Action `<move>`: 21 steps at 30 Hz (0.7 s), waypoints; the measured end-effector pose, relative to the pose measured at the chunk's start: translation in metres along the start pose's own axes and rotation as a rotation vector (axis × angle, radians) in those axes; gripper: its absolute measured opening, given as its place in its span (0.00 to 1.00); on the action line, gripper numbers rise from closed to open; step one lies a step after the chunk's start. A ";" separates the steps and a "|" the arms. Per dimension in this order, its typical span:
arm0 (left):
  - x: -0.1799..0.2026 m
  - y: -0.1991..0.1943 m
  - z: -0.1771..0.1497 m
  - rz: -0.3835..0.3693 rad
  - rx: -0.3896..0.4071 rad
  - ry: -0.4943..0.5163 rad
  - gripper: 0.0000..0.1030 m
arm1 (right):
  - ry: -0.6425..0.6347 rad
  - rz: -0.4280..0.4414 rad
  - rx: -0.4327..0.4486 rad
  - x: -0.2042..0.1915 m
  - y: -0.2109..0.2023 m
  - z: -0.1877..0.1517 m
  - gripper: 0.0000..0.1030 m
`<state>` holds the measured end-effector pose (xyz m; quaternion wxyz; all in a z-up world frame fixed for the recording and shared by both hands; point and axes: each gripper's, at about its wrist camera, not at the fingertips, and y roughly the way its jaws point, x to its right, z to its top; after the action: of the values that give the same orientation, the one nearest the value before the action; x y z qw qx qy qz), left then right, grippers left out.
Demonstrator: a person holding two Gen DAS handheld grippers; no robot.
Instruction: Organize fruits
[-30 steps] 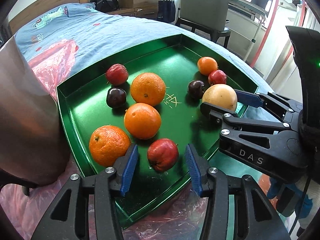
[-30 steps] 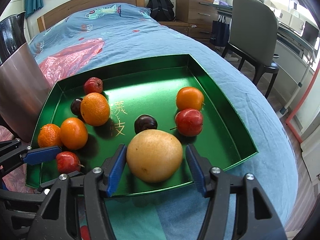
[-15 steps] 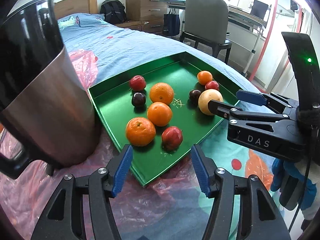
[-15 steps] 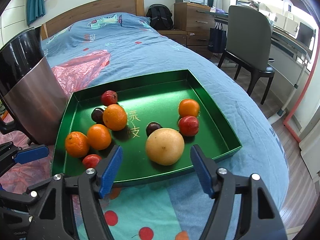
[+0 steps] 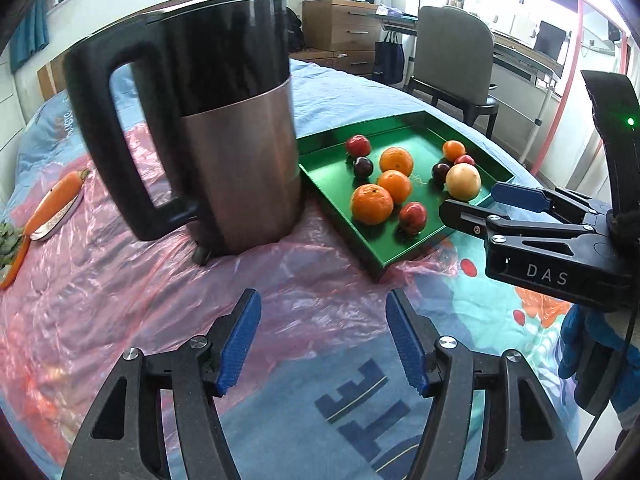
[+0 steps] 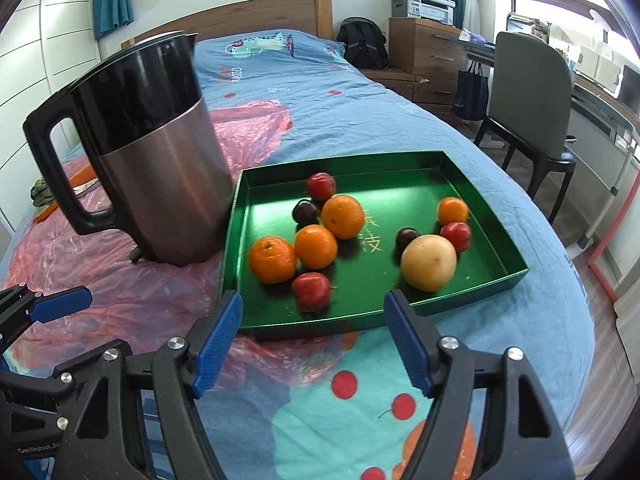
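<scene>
A green tray (image 6: 496, 240) (image 5: 328, 176) lies on the bed and holds several fruits: oranges (image 6: 272, 259) (image 5: 372, 204), red apples (image 6: 311, 291) (image 5: 413, 215), dark plums (image 6: 305, 211) and a big yellow fruit (image 6: 429, 263) (image 5: 463, 181). My left gripper (image 5: 322, 338) is open and empty, over the bedcover well short of the tray. My right gripper (image 6: 312, 338) is open and empty just short of the tray's near edge; it also shows at the right of the left wrist view (image 5: 476, 206).
A steel and black kettle (image 5: 224, 128) (image 6: 148, 160) stands left of the tray on pink plastic sheeting (image 5: 120, 280). A carrot (image 5: 56, 202) and a knife lie at far left. A chair (image 6: 528, 92) and drawers stand beyond the bed.
Both grippers have pulled back and up from the tray, open throughout. The left one left the red apple and the right one left the yellow fruit; both fruits stay in the tray.
</scene>
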<state>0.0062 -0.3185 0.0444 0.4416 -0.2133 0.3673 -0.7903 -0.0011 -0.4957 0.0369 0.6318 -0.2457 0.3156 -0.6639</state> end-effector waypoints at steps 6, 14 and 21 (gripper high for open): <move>-0.032 -0.026 -0.022 0.049 0.012 -0.053 0.60 | -0.046 0.053 -0.007 -0.043 -0.005 -0.008 1.00; -0.068 -0.051 -0.046 0.115 0.027 -0.110 0.78 | -0.104 0.106 -0.017 -0.089 -0.005 -0.013 1.00; -0.090 -0.060 -0.061 0.157 0.028 -0.148 0.79 | -0.138 0.139 -0.018 -0.117 -0.005 -0.016 1.00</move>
<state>-0.0201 -0.1972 0.0506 0.5312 -0.2354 0.3382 -0.7403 -0.0072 -0.3779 0.0380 0.6945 -0.2741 0.2938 -0.5969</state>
